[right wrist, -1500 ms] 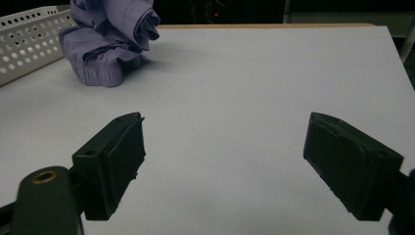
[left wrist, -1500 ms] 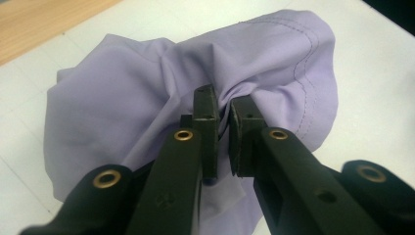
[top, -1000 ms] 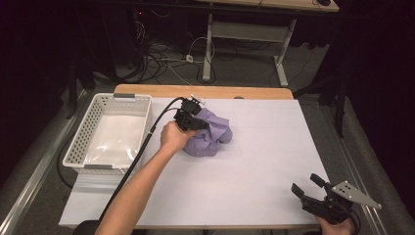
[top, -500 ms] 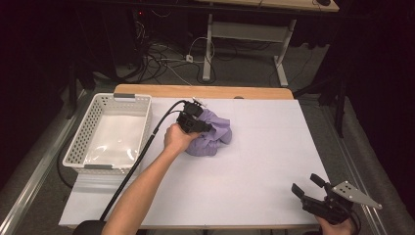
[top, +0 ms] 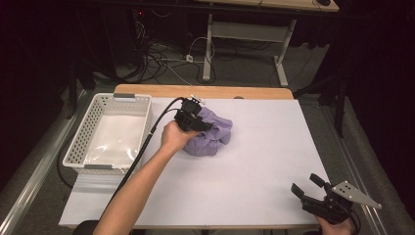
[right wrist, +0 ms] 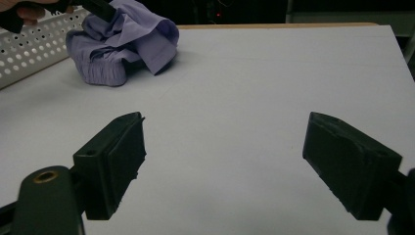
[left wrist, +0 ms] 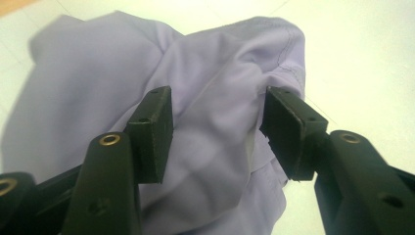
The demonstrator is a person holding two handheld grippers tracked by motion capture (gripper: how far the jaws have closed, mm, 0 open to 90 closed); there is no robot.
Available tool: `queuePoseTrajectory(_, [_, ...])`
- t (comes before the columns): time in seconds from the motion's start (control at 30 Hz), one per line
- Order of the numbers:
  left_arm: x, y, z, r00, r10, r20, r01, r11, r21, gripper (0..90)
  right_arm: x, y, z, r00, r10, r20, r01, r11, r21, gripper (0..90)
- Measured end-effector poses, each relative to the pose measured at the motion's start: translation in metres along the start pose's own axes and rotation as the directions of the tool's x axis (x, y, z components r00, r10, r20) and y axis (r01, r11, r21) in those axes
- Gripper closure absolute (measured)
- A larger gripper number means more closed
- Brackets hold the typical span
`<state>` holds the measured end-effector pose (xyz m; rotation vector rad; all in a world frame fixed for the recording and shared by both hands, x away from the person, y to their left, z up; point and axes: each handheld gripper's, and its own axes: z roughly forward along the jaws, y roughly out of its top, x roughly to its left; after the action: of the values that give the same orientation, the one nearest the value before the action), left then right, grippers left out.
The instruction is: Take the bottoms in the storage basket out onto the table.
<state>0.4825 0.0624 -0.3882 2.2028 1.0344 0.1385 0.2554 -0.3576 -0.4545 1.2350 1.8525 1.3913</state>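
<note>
– Where is your purple cloth (top: 211,133)?

– In a heap on the counter (top: 264,161), near the white basket (top: 108,133). Your left gripper (left wrist: 218,122) has its jaws open around a fold.

– What can go wrong?

– You might pinch only a thin bit. Then it slips out. Your right gripper (right wrist: 222,161) is open too, well apart.

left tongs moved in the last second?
Yes, slightly. The left tongs slid toward the person and a bit rightward, away from the white basket, staying over the purple cloth.
</note>
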Motion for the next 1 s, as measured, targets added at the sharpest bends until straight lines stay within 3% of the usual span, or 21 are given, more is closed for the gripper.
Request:
queuePoseTrajectory(0.5, [0.005, 0.002, -0.025, 0.9999, -0.013, 0.006, 0.013, 0.9982, -0.059, 41.5, 0.000, 0.000, 0.000, 1.0000, 0.002, -0.002, -0.002, 1.000, 0.002, 16.7])
queuePoseTrajectory(1.0, [0.010, 0.000, -0.039, 0.9999, -0.017, 0.003, 0.017, 0.9970, -0.075, 41.5, 0.000, 0.000, 0.000, 1.0000, 0.001, -0.004, -0.001, 1.000, 0.002, 16.7])
